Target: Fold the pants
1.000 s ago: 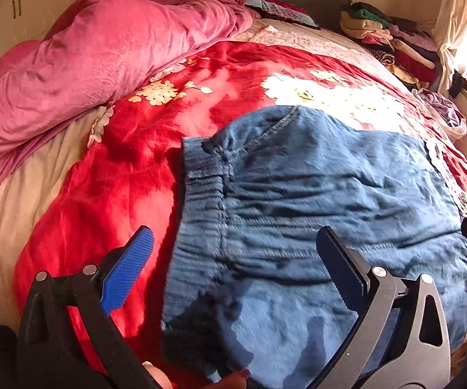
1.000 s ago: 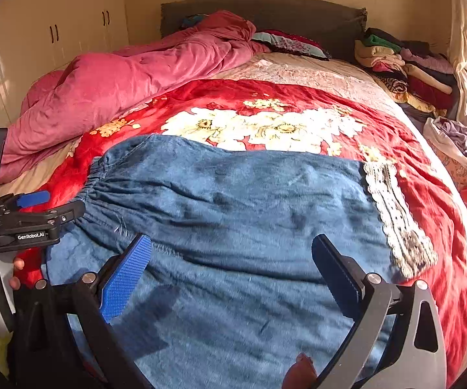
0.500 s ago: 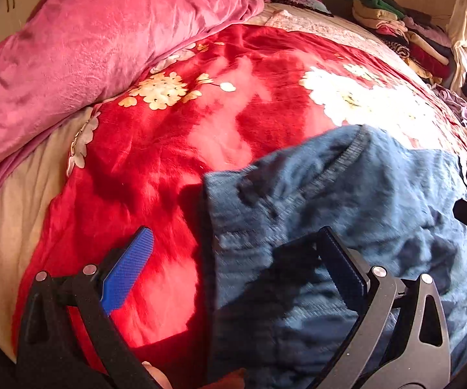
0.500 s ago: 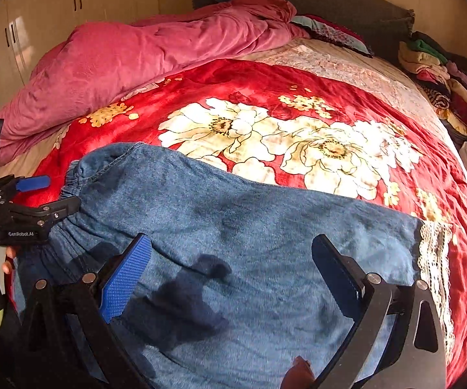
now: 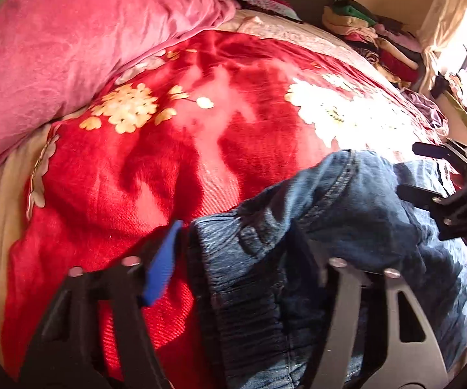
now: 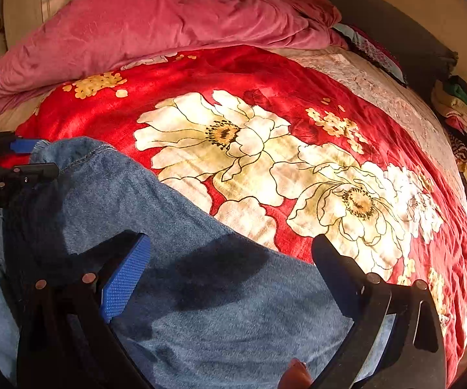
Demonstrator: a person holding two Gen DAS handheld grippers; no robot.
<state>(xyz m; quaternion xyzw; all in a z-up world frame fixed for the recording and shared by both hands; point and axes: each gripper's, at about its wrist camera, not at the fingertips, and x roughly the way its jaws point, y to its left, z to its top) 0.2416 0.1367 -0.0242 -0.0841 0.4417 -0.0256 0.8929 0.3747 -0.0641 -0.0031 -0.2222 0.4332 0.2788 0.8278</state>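
1. Denim pants [image 5: 346, 227] are lying bunched on the near part of the red floral blanket [image 5: 175, 168], with their gathered waistband end rising in a fold toward the left gripper [image 5: 233, 253].
2. Closing at this moment, the left gripper's jaws are standing at roughly half width around the waistband edge; whether the pads are pressing on the cloth yet cannot be told.
3. Hovering over the trouser leg nearer the blanket's big white flowers, the right gripper [image 6: 230, 269] is standing wide, its shadow falling on the denim between its fingers [image 6: 124, 278], which are not clamping the fabric.
4. Beyond the blanket, a pink quilt [image 6: 142, 29] is lying heaped along its far left edge.
5. Past the blanket's right edge, a pile of folded clothes [image 5: 369, 32] is sitting.
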